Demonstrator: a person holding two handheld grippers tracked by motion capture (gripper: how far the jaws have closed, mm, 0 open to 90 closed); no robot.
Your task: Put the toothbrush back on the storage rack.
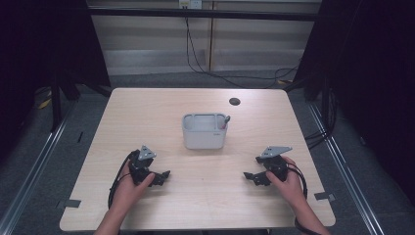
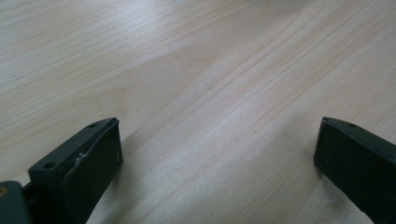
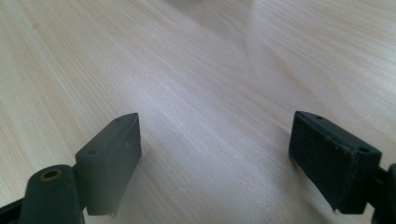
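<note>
A grey rectangular bin (image 1: 204, 130) with inner compartments stands mid-table, and a thin pen-like item with a red part (image 1: 225, 121) leans in its right compartment. My left gripper (image 1: 164, 177) rests low on the table's front left, held by a hand, pointing right. My right gripper (image 1: 249, 176) mirrors it at the front right, pointing left. In the left gripper view the left gripper (image 2: 219, 140) has its jaws spread wide over bare wood. In the right gripper view the right gripper (image 3: 215, 135) is likewise open with nothing between its fingers.
The light wooden table (image 1: 147, 112) has a dark round cable hole (image 1: 234, 101) near its far edge. Cables (image 1: 210, 72) run over the floor behind it. Dark frames flank the table at both sides, and metal rails (image 1: 39, 156) lie on the floor.
</note>
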